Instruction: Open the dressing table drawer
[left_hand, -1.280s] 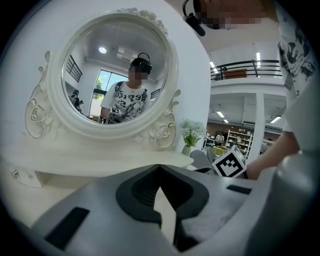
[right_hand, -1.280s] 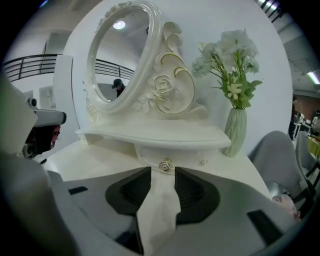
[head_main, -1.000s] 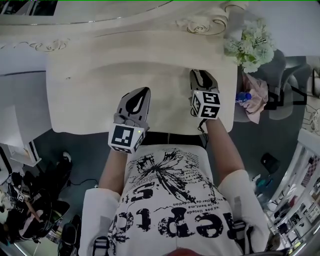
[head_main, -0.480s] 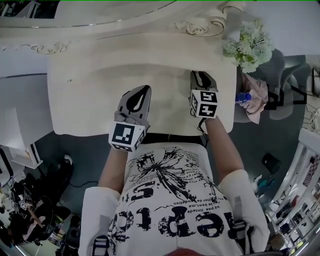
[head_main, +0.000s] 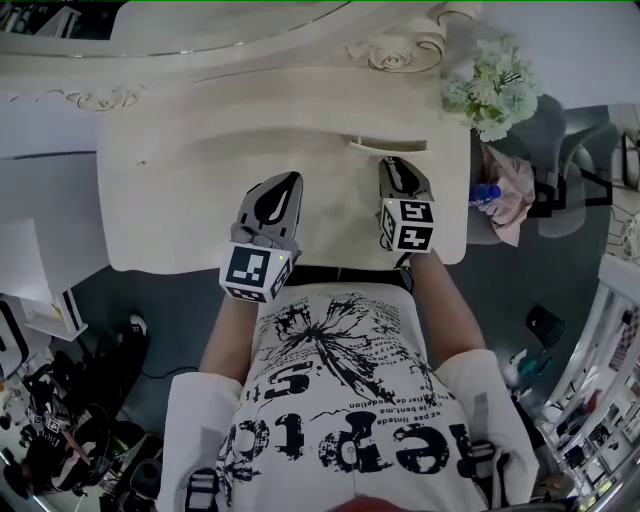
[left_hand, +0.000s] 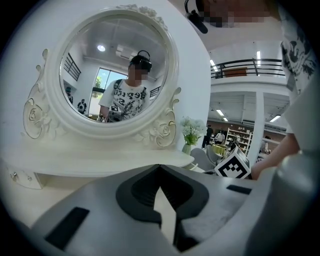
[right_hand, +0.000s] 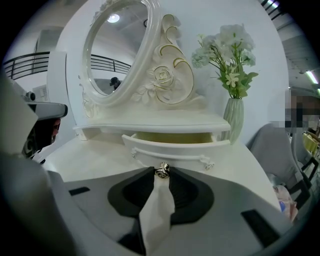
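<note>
The white dressing table has a small drawer under its mirror shelf, pulled partly out so its pale yellow inside shows. My right gripper is shut on the drawer's round metal knob. From the head view the right gripper points at the drawer front, which stands out from the shelf. My left gripper hovers over the tabletop to the left, away from the drawer. In its own view the left gripper is shut with nothing in it.
A round ornate mirror stands on the shelf behind the drawer. A white vase of flowers stands at the table's back right corner, close to the drawer's right end. A chair with pink cloth stands to the right of the table.
The right gripper has drawn back toward the person with the knob in it, and the drawer has slid out from under the shelf. The left gripper has stayed put.
</note>
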